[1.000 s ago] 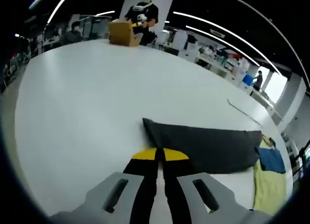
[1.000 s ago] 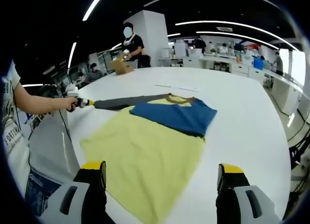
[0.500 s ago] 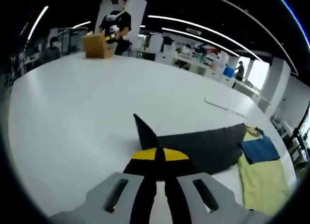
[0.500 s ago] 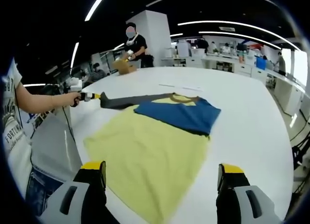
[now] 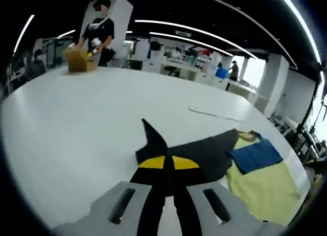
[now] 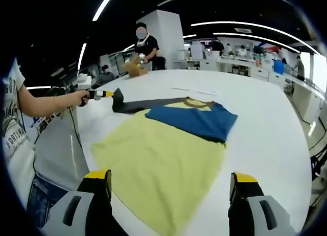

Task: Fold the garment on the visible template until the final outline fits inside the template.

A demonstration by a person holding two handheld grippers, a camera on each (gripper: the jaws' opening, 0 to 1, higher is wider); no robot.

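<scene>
On table: yellow-blue garment; left tongs clamp grey sleeve; right tongs apart.

Left gripper view sits low at the table's edge, right up close on the grey sleeve, facing across the room. Right gripper view looks from the garment's hem end, farther back. Both share garment and table.

One garment, one cardboard box, two tools.
</scene>
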